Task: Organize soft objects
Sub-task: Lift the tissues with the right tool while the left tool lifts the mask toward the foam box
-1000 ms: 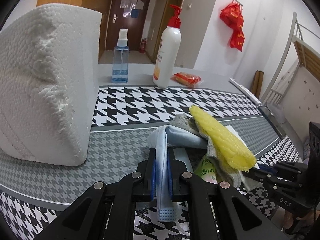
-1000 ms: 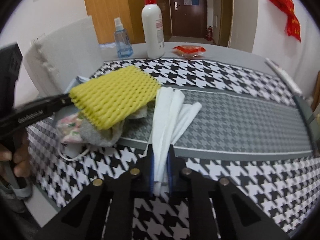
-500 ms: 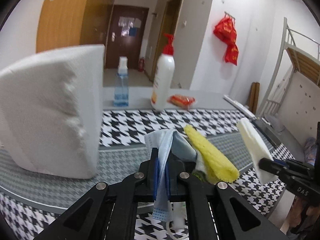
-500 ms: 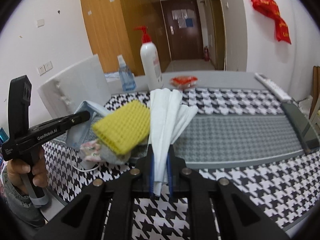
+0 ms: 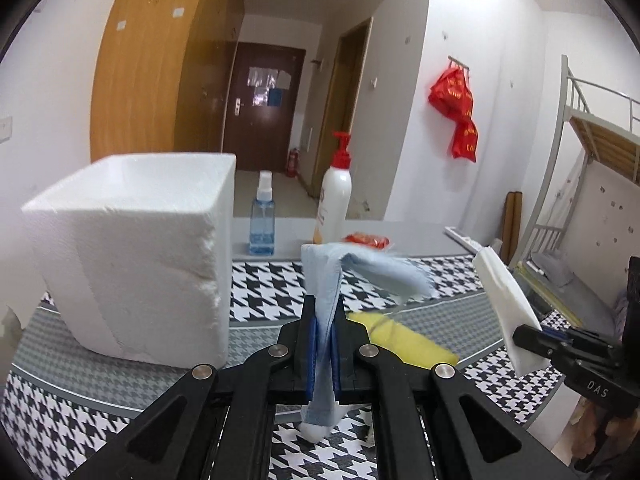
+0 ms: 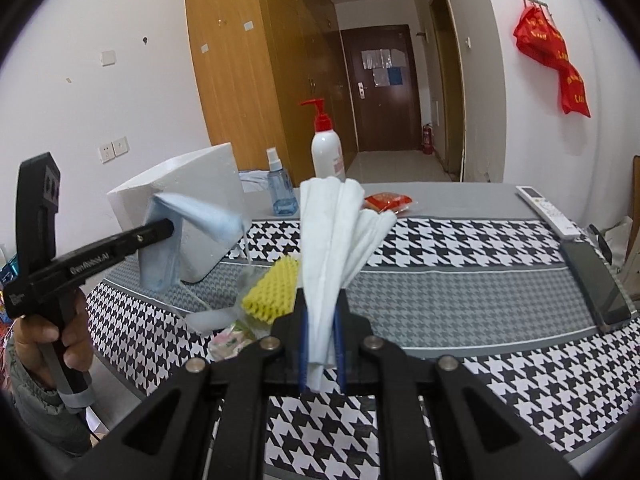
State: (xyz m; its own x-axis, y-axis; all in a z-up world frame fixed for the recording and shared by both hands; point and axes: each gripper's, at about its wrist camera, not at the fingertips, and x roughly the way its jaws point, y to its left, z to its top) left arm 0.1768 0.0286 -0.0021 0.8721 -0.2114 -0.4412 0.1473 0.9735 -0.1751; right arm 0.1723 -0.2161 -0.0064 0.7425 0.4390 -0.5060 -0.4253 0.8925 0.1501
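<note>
My left gripper [image 5: 324,344] is shut on a light blue face mask [image 5: 332,280] and holds it above the table; it also shows in the right wrist view [image 6: 188,224]. My right gripper [image 6: 321,344] is shut on a folded white cloth [image 6: 332,236], lifted off the table; the cloth also shows in the left wrist view [image 5: 506,308]. A yellow foam net sleeve [image 6: 274,290] lies on the houndstooth tablecloth [image 6: 460,300] on a small pile with a grey cloth and a floral packet [image 6: 230,338]. A white foam box [image 5: 132,256] stands to the left, open on top.
At the back of the table stand a blue spray bottle [image 6: 282,188] and a white pump bottle [image 6: 328,152], with a red snack packet [image 6: 388,202] beside them. A remote [image 6: 546,210] and a dark phone [image 6: 596,280] lie at the right edge.
Both grippers have risen from the table with their loads. The mask and the white cloth came off the pile; the yellow sleeve stayed on the table.
</note>
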